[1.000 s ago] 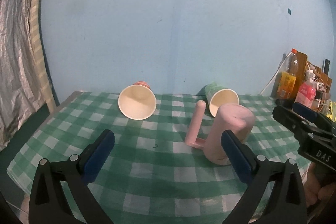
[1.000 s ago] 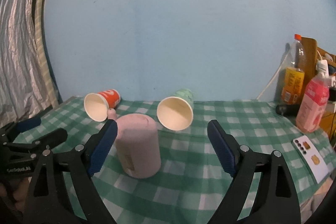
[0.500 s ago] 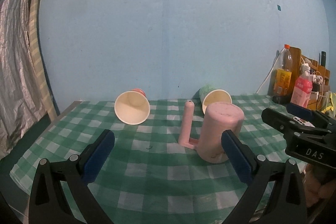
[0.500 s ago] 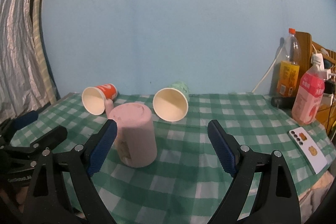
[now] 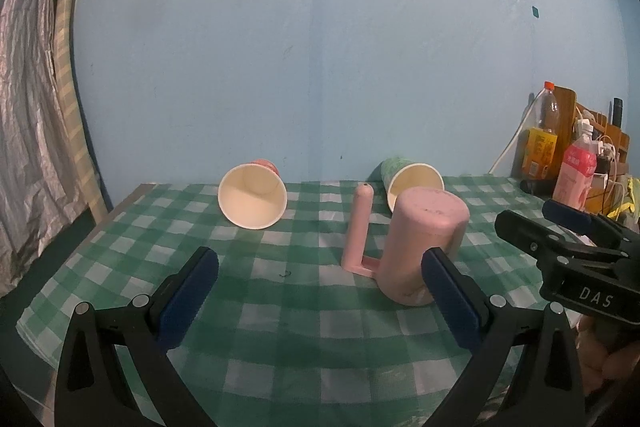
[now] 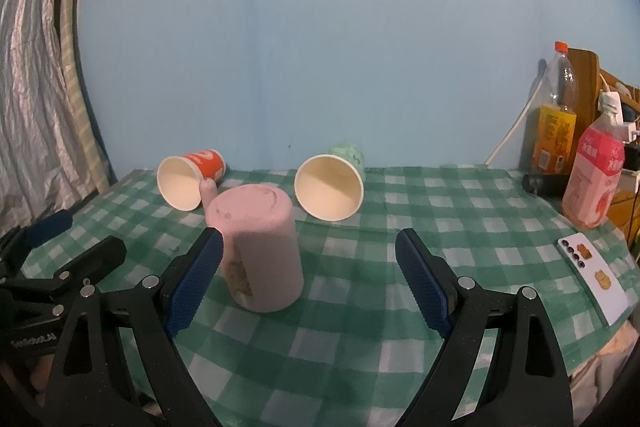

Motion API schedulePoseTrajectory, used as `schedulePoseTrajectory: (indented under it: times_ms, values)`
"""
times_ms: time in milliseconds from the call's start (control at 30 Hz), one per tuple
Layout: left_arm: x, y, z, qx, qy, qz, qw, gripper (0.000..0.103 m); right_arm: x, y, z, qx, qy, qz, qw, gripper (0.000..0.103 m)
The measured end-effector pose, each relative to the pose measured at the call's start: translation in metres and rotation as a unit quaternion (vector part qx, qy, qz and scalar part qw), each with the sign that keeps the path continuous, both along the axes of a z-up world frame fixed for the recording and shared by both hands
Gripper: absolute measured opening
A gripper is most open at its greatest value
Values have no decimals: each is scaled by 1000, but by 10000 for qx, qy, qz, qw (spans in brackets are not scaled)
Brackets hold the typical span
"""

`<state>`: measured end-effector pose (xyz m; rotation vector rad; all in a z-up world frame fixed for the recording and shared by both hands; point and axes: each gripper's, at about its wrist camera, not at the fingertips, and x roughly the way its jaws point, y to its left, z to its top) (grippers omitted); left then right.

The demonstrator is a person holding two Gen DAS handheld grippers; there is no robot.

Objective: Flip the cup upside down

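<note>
The pink cup (image 6: 259,247) stands upside down on the checked counter (image 6: 440,211), handle (image 5: 358,227) to its left, as it did a second ago. Both the left claw (image 5: 320,301) and the right claw (image 6: 310,281) stay released and have drawn back from it; the orange paper cup (image 6: 188,179) and green paper cup (image 6: 332,187) lie unmoved behind.

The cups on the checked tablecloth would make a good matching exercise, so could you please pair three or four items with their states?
Things:
1. pink mug
2. orange paper cup
3. green paper cup
4. white phone

States:
A. lying flat near the table's right edge
B. on its side, at back left
C. standing upside down, base on top
D. on its side, behind and right of the mug

Pairs: 1-C, 2-B, 3-D, 4-A
</note>
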<state>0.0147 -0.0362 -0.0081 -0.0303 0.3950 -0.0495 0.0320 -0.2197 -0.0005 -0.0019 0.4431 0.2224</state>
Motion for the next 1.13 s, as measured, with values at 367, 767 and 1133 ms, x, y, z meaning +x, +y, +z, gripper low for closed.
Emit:
schedulePoseTrajectory:
  times_ms: [367, 767, 1133]
  values:
    - [1, 2, 2, 109, 50, 266, 9996, 103, 1, 0, -1, 29, 32, -34, 10000, 87]
    - [0, -1, 1, 283, 41, 357, 9990, 103, 0, 0, -3, -1, 72, -38, 10000, 87]
    - [0, -2, -2, 269, 97, 248, 9993, 103, 0, 2, -4, 4, 99, -12, 9999, 87]
